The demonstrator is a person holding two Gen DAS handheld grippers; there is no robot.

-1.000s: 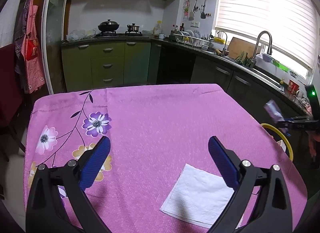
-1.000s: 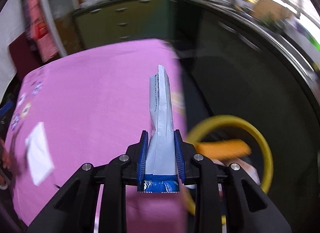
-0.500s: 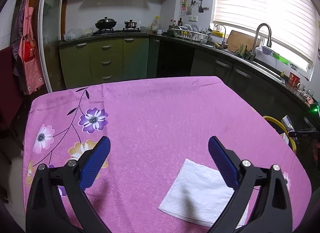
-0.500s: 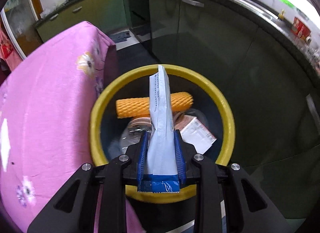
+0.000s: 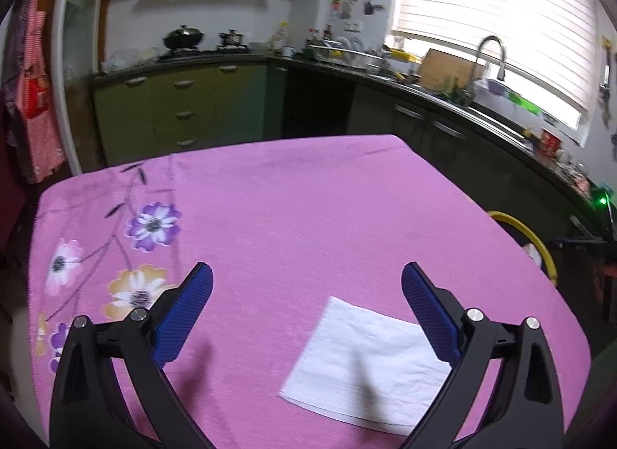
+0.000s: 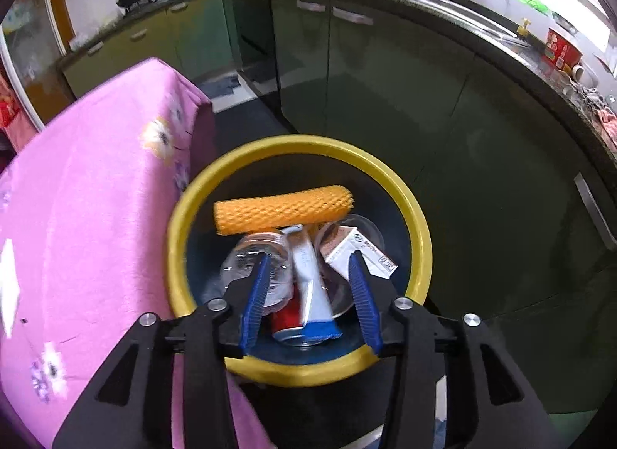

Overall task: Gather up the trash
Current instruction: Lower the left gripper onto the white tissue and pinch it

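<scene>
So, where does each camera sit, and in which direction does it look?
Left wrist: sits on the left gripper, above the pink table, looking across at a white napkin; both open fingers show.
Right wrist: sits on the right gripper, looking down into the yellow bin; its fingers stand apart around a dropped wrapper.
Shared: table, bin, kitchen counter.

A home kitchen: green cabinets (image 5: 181,109), stove (image 5: 200,53), sink faucet (image 5: 491,53).

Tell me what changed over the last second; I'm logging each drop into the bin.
The right claw swung from over the table to above the yellow bin. Its jaws have just been opening, releasing the blue-and-white wrapper into the bin. The left claw stayed open over the white napkin.
</scene>
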